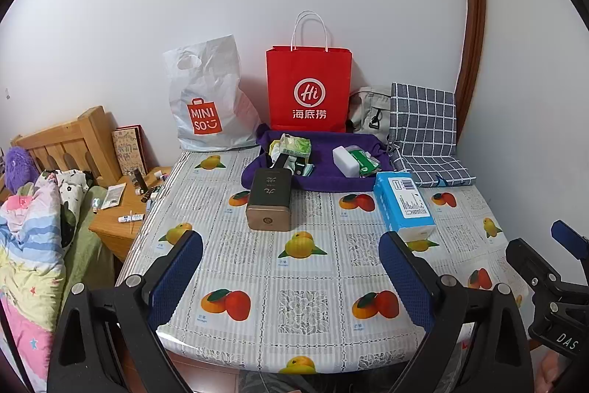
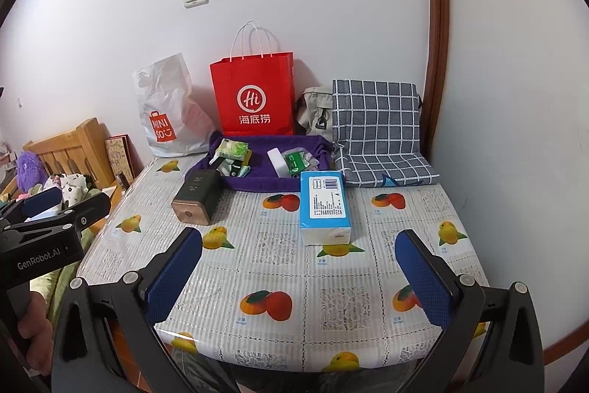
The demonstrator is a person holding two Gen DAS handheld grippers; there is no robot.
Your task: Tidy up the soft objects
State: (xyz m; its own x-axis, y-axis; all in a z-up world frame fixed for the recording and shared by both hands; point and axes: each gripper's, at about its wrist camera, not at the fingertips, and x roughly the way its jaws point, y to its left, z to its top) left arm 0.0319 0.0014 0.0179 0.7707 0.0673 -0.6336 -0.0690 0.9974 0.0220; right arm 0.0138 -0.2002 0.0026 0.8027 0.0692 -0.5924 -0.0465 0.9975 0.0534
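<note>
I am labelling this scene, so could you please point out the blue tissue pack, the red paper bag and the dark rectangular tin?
Blue tissue pack point(image 2: 324, 205): right wrist view, white label on top.
Red paper bag point(image 1: 309, 91): left wrist view, front logo.
Dark rectangular tin point(image 1: 270, 196): left wrist view, top face.

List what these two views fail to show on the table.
- Red paper bag: contents hidden by its own walls, both views.
- White Miniso bag: contents hidden, opaque.
- Blue tissue pack: label print too small.
- Beige bag: mostly covered by the checked cushion, right wrist view.
</note>
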